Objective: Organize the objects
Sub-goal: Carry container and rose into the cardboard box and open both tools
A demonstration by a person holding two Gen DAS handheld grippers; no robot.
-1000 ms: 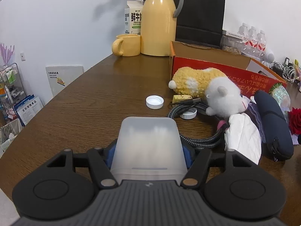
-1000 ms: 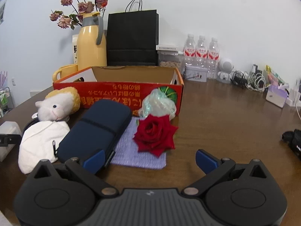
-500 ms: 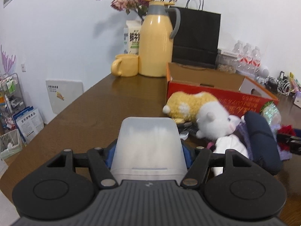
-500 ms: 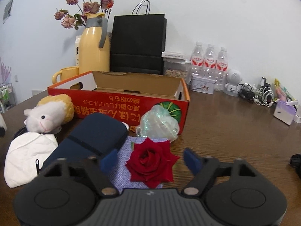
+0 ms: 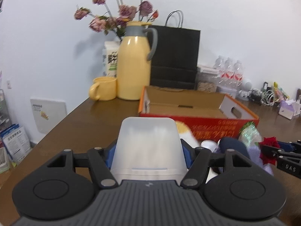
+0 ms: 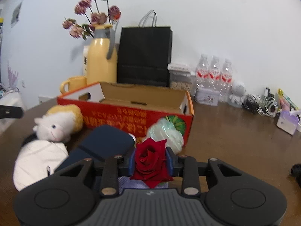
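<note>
My left gripper (image 5: 148, 150) is shut on a translucent white plastic container (image 5: 148, 143) and holds it above the table, facing the open red cardboard box (image 5: 197, 120). My right gripper (image 6: 150, 160) is shut on a red rose (image 6: 150, 160) over a purple cloth (image 6: 129, 183); the rose also shows in the left wrist view (image 5: 268, 150). In front of the box (image 6: 131, 111) lie a plush toy (image 6: 58, 122), a white pouch (image 6: 37, 163), a dark blue case (image 6: 105, 143) and a crumpled clear wrapper (image 6: 165, 133).
A yellow thermos (image 5: 133, 66), yellow mug (image 5: 103, 88), milk carton (image 5: 111, 60), dried flowers and a black paper bag (image 5: 175, 56) stand behind the box. Water bottles (image 6: 214, 75), cables (image 6: 259, 103) and small boxes sit at the back right. The table's left edge (image 5: 56, 124) drops off.
My left gripper has risen and tilted up with the container, toward the box. My right gripper moved forward and shut on the red rose.
</note>
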